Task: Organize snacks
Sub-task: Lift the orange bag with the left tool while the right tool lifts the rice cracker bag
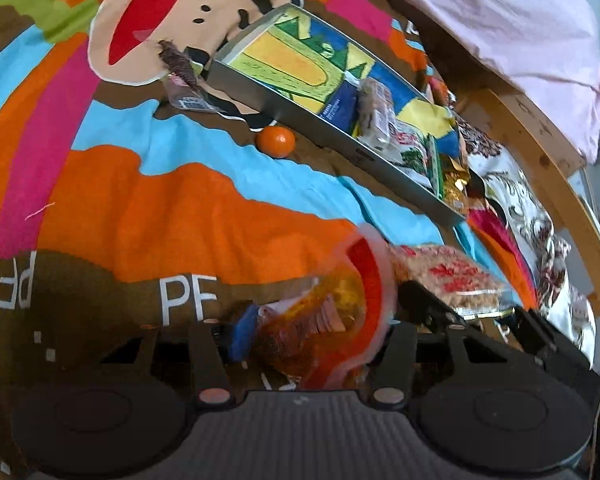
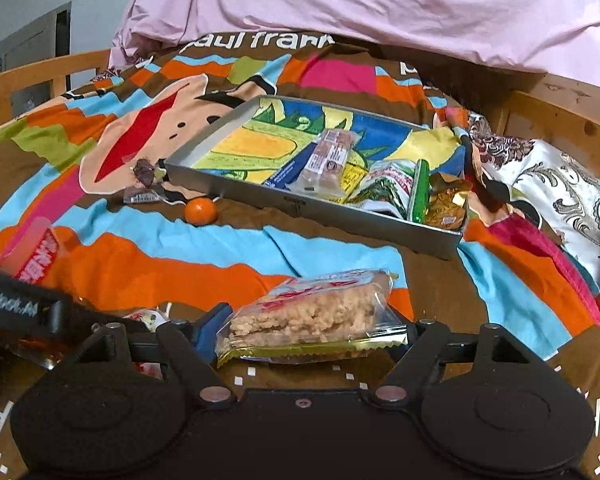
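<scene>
Motion blur is smearing the orange packet [image 1: 332,320] in my left gripper [image 1: 316,332], making its print unreadable. My right gripper [image 2: 304,328] is hiding the lower edge of the rice cracker pack [image 2: 312,316]. Labels on the snacks inside the tray [image 2: 300,204] are looking too small to read.
</scene>
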Action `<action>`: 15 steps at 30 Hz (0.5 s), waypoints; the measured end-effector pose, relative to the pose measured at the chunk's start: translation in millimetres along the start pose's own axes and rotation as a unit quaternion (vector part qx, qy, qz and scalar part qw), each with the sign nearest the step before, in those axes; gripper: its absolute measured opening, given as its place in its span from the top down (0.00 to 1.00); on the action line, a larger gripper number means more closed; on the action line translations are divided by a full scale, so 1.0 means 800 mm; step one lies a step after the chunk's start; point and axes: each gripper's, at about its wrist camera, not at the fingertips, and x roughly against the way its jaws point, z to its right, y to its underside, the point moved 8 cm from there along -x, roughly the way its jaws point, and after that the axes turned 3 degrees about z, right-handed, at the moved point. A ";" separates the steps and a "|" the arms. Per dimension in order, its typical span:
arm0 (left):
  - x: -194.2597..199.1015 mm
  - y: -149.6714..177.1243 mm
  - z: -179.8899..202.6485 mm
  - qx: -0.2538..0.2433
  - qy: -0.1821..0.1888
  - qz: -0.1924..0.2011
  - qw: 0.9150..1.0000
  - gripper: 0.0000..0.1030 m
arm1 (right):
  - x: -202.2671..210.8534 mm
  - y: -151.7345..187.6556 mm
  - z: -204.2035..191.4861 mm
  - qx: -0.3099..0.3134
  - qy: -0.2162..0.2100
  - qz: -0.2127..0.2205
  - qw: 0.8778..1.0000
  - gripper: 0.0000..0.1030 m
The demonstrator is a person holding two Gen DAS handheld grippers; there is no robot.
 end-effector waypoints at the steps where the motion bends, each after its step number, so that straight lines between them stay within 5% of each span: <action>1: 0.001 0.002 0.001 -0.005 0.000 0.000 1.000 0.41 | -0.001 0.002 0.001 -0.001 0.000 -0.003 1.000 0.24; 15: 0.009 0.026 0.011 -0.083 0.022 -0.010 0.996 0.39 | -0.025 0.015 0.016 -0.034 0.000 -0.032 0.999 0.16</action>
